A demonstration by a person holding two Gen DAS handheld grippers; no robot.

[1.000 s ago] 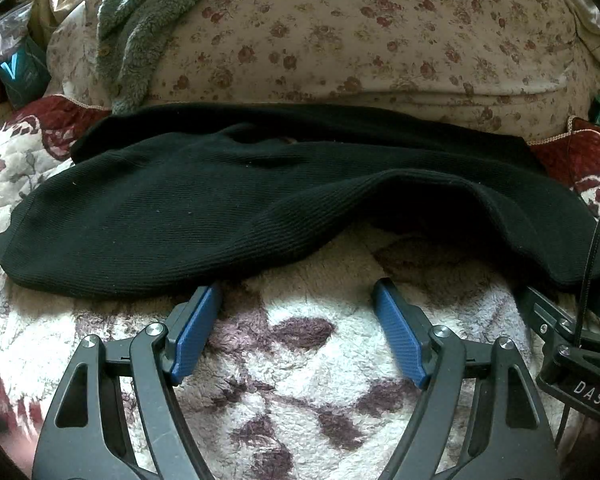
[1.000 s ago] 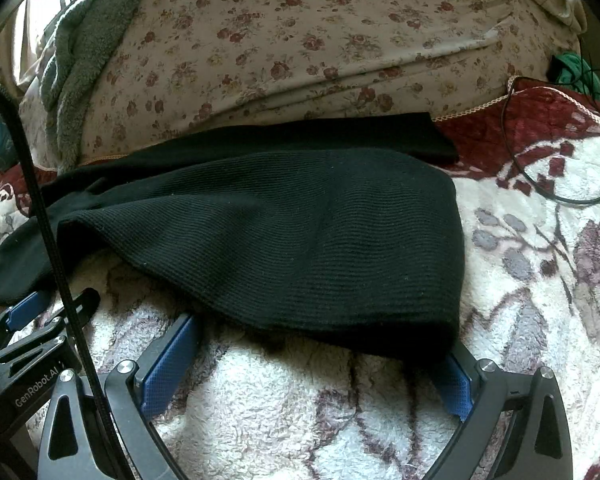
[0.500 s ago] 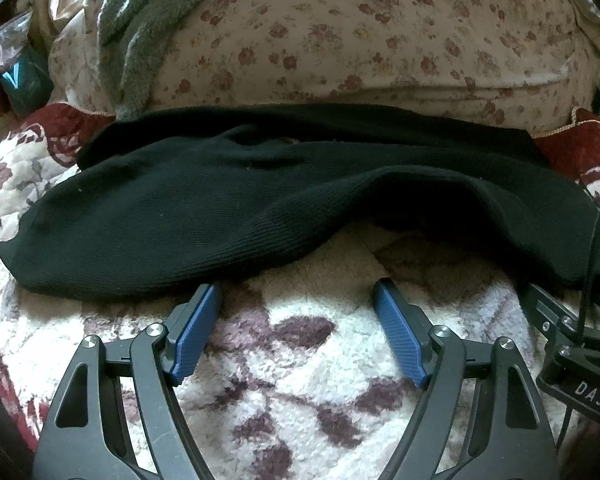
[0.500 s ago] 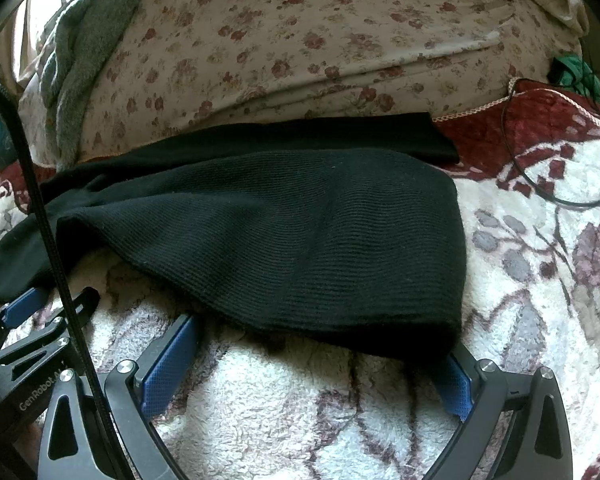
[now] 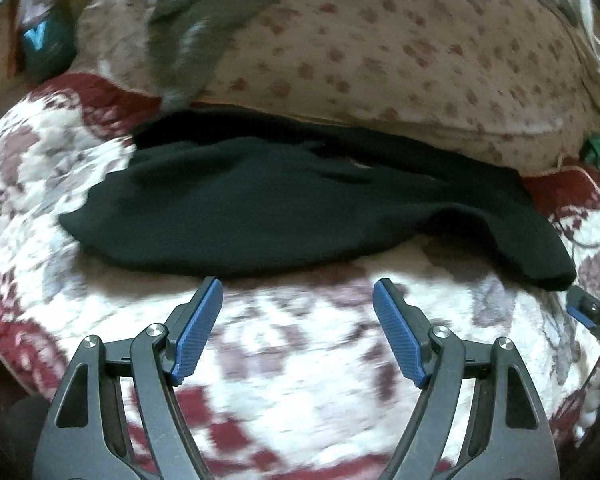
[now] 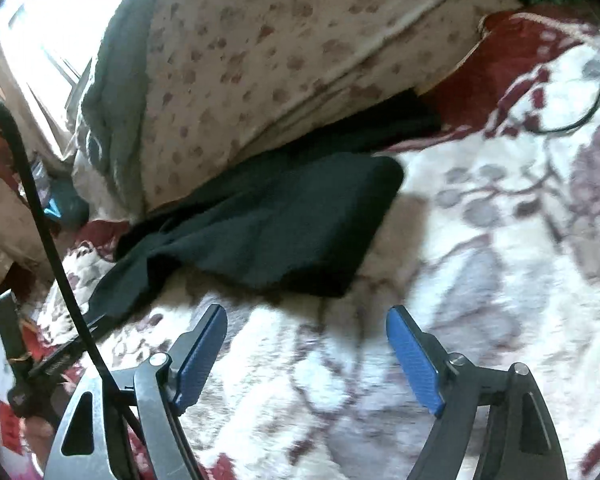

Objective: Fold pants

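On floral blanket (image 5: 300, 368): black pants (image 5: 260, 216) folded, rumpled | left tool (image 5: 298, 316) apart | right tool (image 6: 306, 344) apart, narrowing, empty

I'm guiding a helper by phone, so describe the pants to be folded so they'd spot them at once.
Find the big floral pillow at the back of the fleece blanket. Along its front edge lie the black pants, folded over in a flat band. They are the only plain black cloth there; the grey towel drapes over the pillow.

Both the left gripper (image 5: 298, 304) and the right gripper (image 6: 306, 332) have black skeletal arms, silver screws behind ribbed blue pads (image 5: 398, 336). A black cable (image 6: 52, 236) runs left of the right jaws.
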